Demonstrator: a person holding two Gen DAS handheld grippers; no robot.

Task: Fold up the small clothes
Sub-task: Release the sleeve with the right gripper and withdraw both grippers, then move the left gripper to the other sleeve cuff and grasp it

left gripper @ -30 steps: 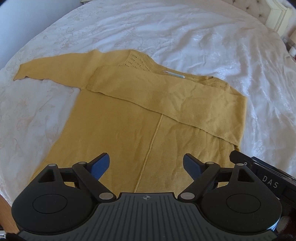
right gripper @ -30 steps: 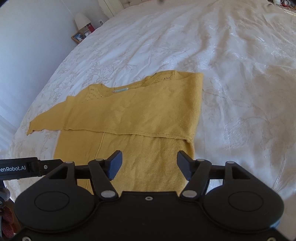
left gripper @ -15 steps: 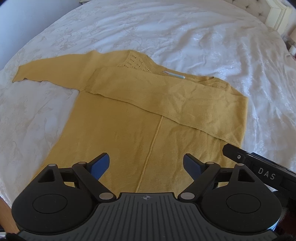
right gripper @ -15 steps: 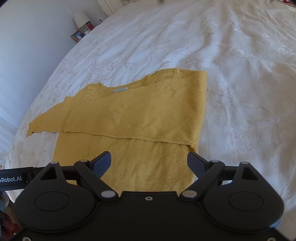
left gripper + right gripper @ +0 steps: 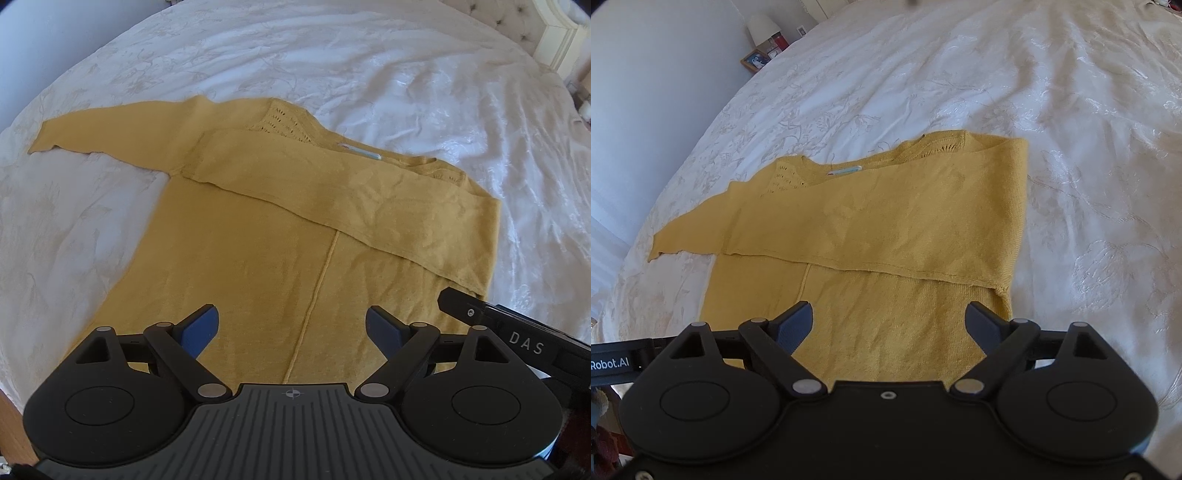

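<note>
— Where does the mustard-yellow knitted sweater [image 5: 258, 251] lie?
— Flat on the white embroidered bedspread [image 5: 332, 74], hem near, collar far.
— Its sleeves?
— One folded across the chest, the other stretched out left. A bedside lamp [image 5: 761, 26] stands far left.

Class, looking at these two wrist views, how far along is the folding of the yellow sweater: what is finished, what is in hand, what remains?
Done: the yellow sweater lies flat on the white bedspread, its right sleeve folded across the chest. In hand: nothing; the left tool and right tool are open above the hem. Left: the left sleeve lies stretched out, and the body is unfolded.
</note>
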